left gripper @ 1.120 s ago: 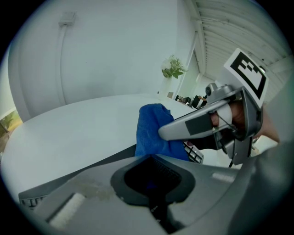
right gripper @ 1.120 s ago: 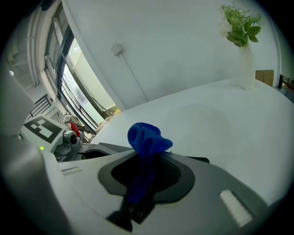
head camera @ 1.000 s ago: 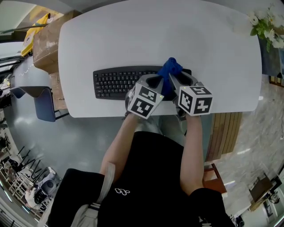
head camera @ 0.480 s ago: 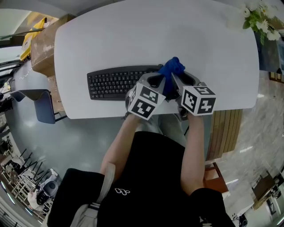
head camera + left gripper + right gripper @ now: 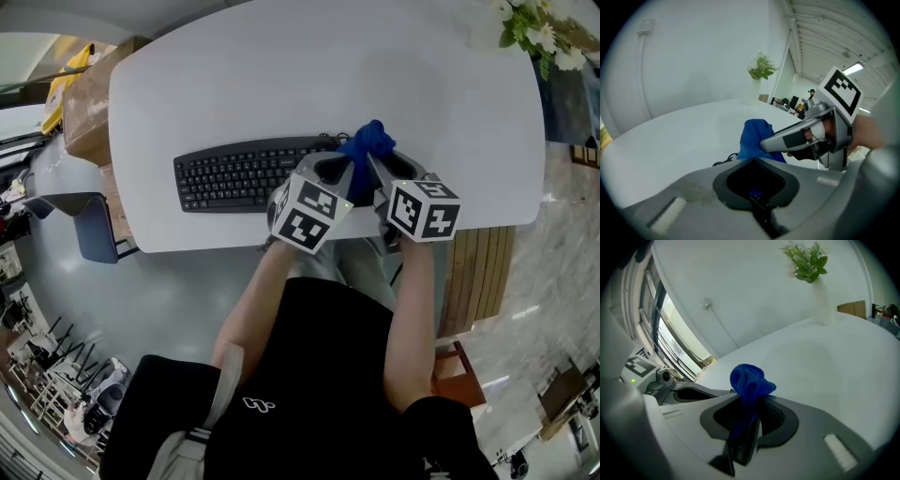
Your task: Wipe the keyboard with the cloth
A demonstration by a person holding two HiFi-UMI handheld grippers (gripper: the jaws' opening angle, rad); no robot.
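Where the white table (image 5: 281,75) curves away at its left edge, a cardboard box (image 5: 82,94) stands on the floor beside it. A black keyboard (image 5: 246,174) lies along the table's near side. Over its right end the two tongs come together. The left gripper (image 5: 344,174) is clenched, with a scrap of the blue cloth (image 5: 367,142) caught where its jaws meet. The cloth bunches up in a loose knot between the two tools, above the keyboard's right end; whether it touches the keys cannot be told. The right gripper (image 5: 377,171) is clamped firmly on the cloth, which hangs down through the hollow of its jaws. At the table's far right corner stands a plant (image 5: 534,33) with green leaves and pale flowers.
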